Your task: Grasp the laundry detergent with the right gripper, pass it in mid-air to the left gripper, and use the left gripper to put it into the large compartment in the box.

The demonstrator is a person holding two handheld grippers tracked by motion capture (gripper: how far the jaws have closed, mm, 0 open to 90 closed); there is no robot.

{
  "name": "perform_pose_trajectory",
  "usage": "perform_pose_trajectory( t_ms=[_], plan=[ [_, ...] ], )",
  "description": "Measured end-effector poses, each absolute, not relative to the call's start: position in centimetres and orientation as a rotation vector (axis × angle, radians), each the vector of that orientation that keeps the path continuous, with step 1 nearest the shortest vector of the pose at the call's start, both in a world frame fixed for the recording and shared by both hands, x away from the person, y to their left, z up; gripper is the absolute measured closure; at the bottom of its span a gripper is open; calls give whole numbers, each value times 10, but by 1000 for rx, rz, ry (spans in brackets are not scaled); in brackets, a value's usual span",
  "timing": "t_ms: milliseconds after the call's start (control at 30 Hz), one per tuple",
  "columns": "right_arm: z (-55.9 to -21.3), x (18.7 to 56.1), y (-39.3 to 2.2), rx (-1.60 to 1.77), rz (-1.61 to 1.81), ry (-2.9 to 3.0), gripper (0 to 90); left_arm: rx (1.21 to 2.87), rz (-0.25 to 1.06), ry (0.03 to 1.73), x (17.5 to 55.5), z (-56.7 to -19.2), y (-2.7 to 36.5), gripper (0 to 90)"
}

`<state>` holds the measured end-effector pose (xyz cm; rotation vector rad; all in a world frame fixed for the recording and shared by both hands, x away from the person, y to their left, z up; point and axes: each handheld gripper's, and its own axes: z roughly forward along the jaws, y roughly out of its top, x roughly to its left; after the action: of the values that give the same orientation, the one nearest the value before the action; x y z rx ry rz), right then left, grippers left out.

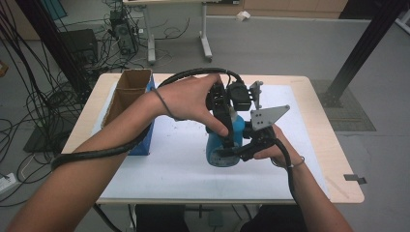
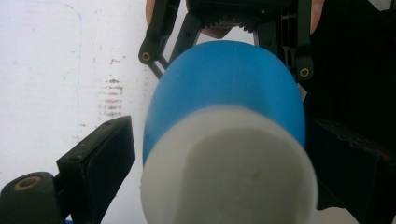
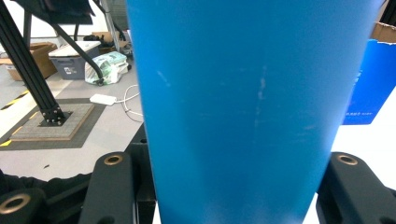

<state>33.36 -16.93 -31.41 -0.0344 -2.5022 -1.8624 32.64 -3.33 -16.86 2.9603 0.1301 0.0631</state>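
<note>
Here, at frame centre, the right gripper clamps the blue bottle low to steady it, while the left gripper grasps its white cap, probably to twist.

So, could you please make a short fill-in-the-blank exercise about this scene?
1. Both grippers hold a bottle whose body is ____.
2. The bottle's cap is ____.
3. The cardboard box stands on the ____ side of the table in the high view.

Missing words: blue; white; left
</note>
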Motion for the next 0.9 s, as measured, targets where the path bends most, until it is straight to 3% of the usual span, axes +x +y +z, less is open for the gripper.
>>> perform_pose_trajectory(
  t_ms=[900],
  plan=[
    [-314,335,-169,-31,-1852,-2507,441,2933,22,119,334,-168,-33,324]
  ],
)
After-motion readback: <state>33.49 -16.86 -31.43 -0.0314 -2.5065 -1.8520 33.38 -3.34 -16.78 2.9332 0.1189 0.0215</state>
